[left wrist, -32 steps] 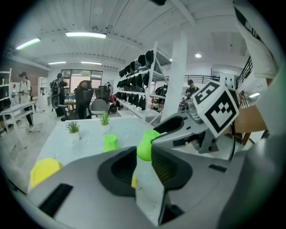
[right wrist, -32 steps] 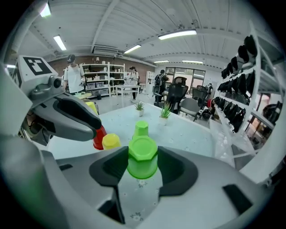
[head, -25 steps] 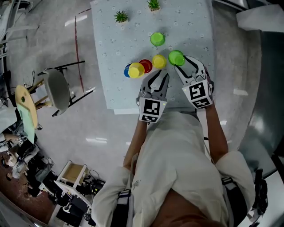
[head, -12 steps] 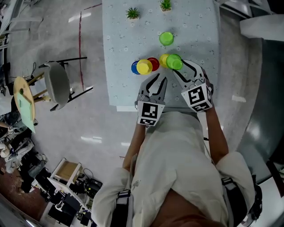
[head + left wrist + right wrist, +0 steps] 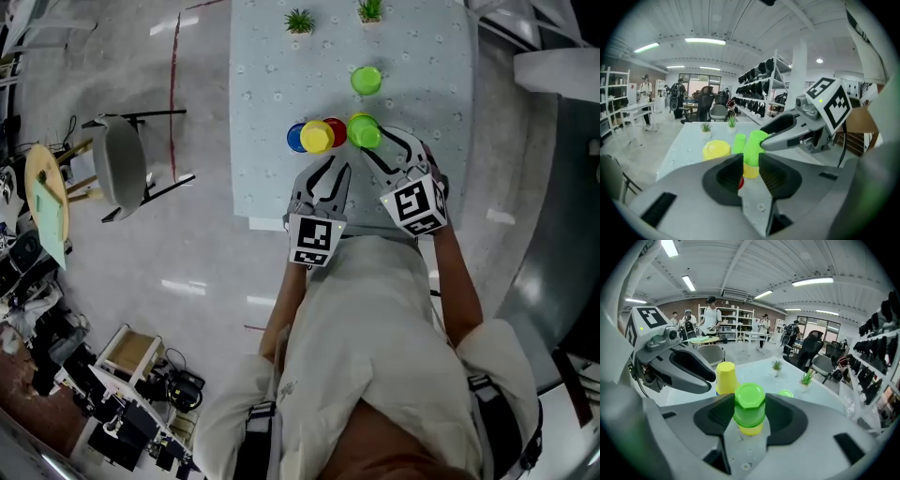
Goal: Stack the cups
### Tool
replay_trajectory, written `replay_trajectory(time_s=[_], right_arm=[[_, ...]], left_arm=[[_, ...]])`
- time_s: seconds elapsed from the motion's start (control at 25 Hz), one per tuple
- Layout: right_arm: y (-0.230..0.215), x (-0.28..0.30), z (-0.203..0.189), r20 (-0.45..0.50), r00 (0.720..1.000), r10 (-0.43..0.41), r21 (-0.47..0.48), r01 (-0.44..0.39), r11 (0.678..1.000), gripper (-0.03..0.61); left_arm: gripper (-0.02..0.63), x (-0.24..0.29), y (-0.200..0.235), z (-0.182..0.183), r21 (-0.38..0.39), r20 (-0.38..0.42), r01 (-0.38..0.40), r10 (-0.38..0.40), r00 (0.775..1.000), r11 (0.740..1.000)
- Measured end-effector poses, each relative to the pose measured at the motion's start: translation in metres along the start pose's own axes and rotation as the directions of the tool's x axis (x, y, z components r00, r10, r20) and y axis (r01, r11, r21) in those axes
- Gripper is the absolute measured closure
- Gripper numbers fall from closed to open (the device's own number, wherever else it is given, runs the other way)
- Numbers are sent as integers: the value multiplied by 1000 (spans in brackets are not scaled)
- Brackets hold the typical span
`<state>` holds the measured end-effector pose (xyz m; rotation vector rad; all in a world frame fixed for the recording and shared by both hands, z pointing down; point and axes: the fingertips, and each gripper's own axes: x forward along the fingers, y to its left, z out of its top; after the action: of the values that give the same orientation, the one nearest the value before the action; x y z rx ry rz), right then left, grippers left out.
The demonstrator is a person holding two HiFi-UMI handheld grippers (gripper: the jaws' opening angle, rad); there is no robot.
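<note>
The green cup covered the yellow cup except its lower rim. Bright, upside down, with a many-sided base, it sat in my right gripper, jaws partway closed on its sides, at three o'clock of the red cup. A second before, it was beside the yellow one. My left gripper gaped empty.

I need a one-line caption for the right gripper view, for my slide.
Right gripper holds an upturned green cup over a yellow cup on the table.
</note>
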<state>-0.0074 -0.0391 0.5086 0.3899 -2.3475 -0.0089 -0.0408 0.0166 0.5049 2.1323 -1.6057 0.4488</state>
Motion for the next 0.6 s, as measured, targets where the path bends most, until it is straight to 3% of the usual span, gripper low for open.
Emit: replay_trajectory(time_s=[0.6], right_arm=[[7, 22, 11, 5, 998, 56, -2, -56, 998, 370]], left_arm=[[505, -6, 17, -6, -32, -6, -40, 40, 999, 999]])
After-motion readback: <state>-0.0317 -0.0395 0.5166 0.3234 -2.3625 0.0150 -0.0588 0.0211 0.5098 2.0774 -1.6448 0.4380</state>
